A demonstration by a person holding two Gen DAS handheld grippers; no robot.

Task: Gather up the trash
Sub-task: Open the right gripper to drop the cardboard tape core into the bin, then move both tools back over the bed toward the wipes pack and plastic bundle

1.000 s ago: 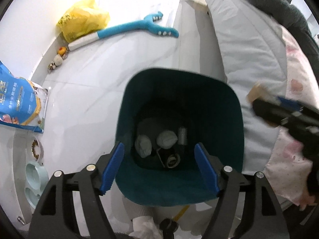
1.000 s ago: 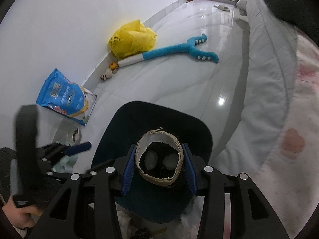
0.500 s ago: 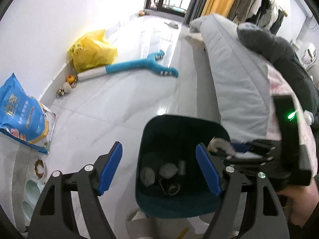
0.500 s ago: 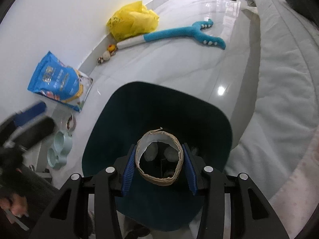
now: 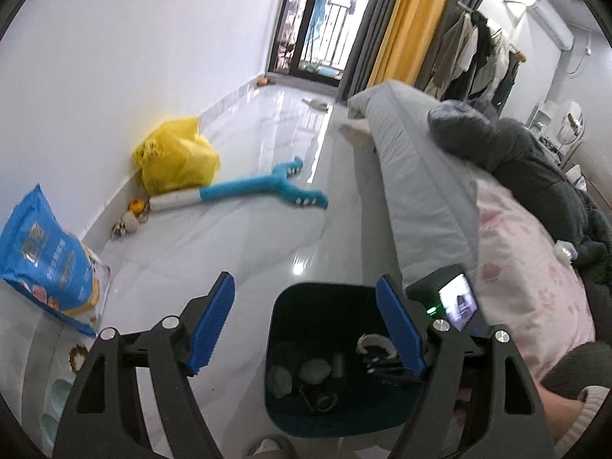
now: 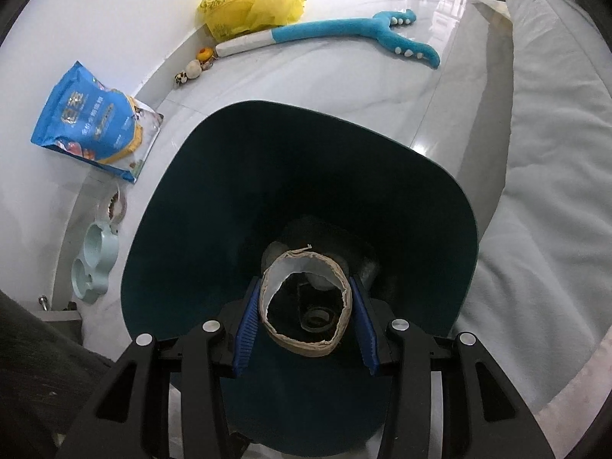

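My right gripper [image 6: 304, 319] pinches the cardboard roll [image 6: 306, 306] across its sides over the teal bin [image 6: 440, 199]; it looks light and crushable, so I squeeze gently.

The blue bag [image 6: 95, 130] lying on the floor by the wall carries large white Chinese characters with a smaller line beneath, too blurred to read; the yellow plastic bag [image 6: 248, 2] shows dark print, likewise illegible; no other writing is readable
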